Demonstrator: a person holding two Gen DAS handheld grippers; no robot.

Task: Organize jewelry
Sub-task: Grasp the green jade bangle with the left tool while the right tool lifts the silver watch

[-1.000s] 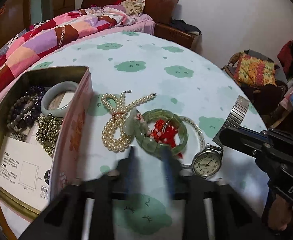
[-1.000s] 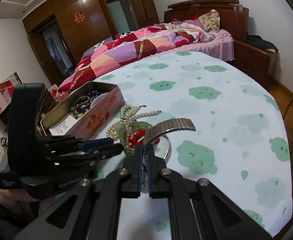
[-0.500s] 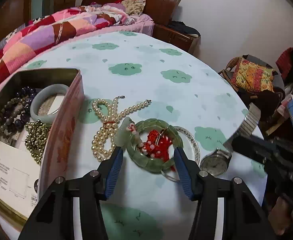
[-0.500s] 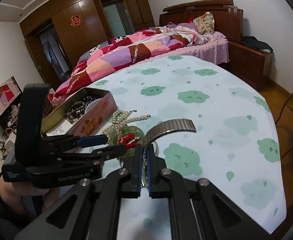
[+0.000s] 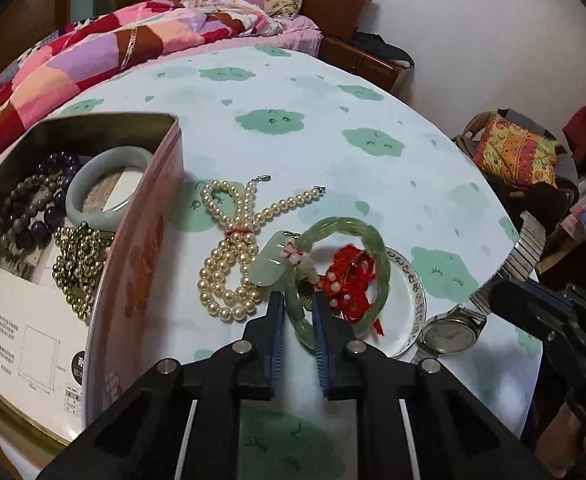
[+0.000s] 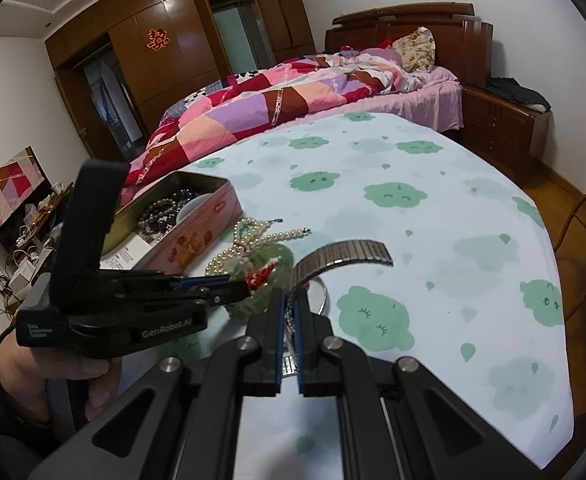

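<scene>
I have the left gripper point(image 5: 298, 307), its jaws just closed, pinching the near rim of the jade bangle point(image 5: 373, 240), which lies on the table point(image 5: 333, 92) beside the pearls point(image 5: 229, 268). My right gripper point(image 6: 289, 312) is clamped on the watch point(image 5: 449, 330) strap. This looks like the pickup step; next I lift the bangle clear of its red cord point(image 5: 349, 276) toward the tin point(image 5: 133, 264).

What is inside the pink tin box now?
The pink tin box holds a pale jade bangle, dark bead bracelets, golden beads and a printed card; anything beneath them is hidden.
</scene>
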